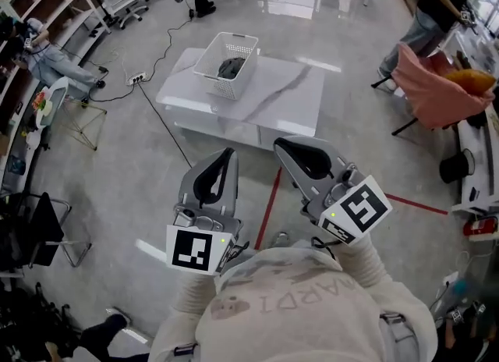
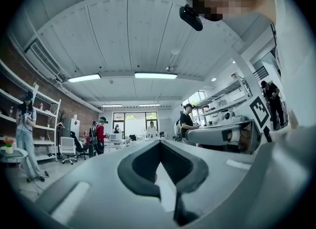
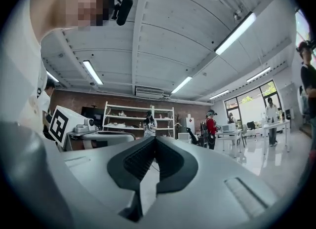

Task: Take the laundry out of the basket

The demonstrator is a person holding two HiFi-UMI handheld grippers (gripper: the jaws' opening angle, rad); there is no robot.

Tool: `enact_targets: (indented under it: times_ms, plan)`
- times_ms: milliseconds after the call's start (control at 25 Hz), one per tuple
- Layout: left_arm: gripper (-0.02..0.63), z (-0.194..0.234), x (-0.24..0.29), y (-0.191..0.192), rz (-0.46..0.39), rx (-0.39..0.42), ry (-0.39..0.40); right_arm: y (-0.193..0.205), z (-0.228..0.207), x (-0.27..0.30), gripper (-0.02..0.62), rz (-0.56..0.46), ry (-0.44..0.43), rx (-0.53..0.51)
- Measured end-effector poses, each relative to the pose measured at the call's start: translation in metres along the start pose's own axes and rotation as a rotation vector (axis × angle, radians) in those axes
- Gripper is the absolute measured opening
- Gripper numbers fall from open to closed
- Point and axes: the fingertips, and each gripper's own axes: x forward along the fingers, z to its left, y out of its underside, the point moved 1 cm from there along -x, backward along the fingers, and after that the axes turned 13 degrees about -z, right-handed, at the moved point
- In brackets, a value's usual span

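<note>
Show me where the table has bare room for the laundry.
Bare: the table right of the basket, out to its right edge, plus a narrow strip in front of the basket. Crowded: only the left end, where the basket holds the dark laundry.

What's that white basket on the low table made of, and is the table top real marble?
The basket looks like white moulded plastic: its walls are an open lattice under a solid rim. The table has a glossy white top with grey veins, so marble or a marble-look slab; the pictures cannot settle which. The dark laundry inside looks like soft bunched cloth.
</note>
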Motion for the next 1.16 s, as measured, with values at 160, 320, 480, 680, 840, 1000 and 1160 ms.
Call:
enact_targets:
  times_ms: [160,320,480,680,840,1000,1160]
  plan:
    - [0.0,0.002,0.006,0.006,0.038,0.012,-0.019,0.01,-0.008,0.012,0.028,-0.005,-0.022,0.038]
    - [0.0,0.011,0.004,0.009,0.049,0.03,-0.025,0.014,-0.003,0.025,0.028,-0.005,-0.026,0.04]
    - [0.0,0.015,0.01,0.006,0.04,0.036,-0.01,0.015,-0.002,0.029,0.028,0.003,-0.02,0.05]
    - [0.0,0.025,0.011,0.007,0.038,0.02,0.001,0.019,0.003,0.04,0.028,0.014,-0.021,0.044]
    - [0.0,0.031,0.008,0.007,0.035,0.014,0.004,0.02,0.008,0.046,0.028,0.019,-0.024,0.041]
    - [0.0,0.035,0.003,0.008,0.035,0.006,0.008,0.022,0.016,0.05,0.028,0.024,-0.027,0.039]
    - [0.0,0.038,-0.001,0.009,0.033,0.008,0.012,0.024,0.021,0.055,0.028,0.02,-0.027,0.034]
